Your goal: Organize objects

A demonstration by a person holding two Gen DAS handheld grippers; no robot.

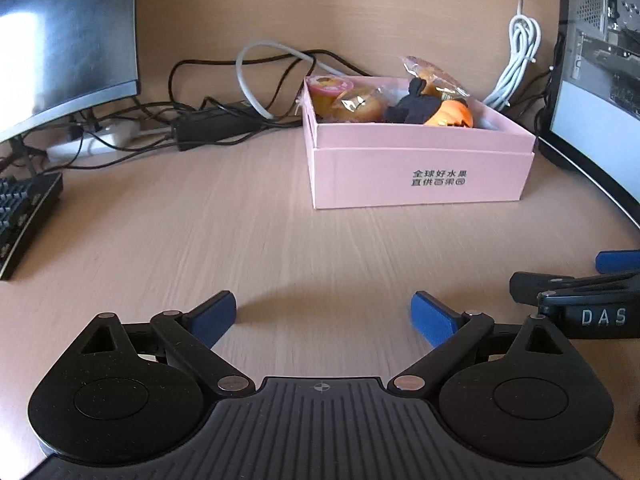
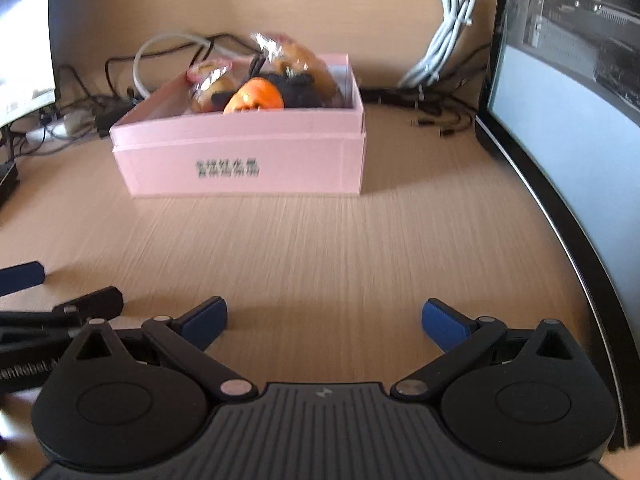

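We hold the left gripper [image 1: 323,318] and right gripper [image 2: 325,322] side by side low over the desk [image 1: 280,240], both with fingers spread wide and nothing between them. Ahead of both, well apart, sits the pink box [image 1: 420,176]: right of centre for the left gripper, left of centre for the right. Inside lie wrapped snacks [image 1: 358,106], a black toy [image 1: 412,108] and an orange pumpkin [image 2: 256,96]. Cables [image 1: 200,120] run behind

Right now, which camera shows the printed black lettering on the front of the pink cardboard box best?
The left wrist view: the printed black lettering on the pink cardboard box is sharp there, each character distinct. In the right wrist view the same lettering is blurred into smudges, though it faces the camera more squarely.
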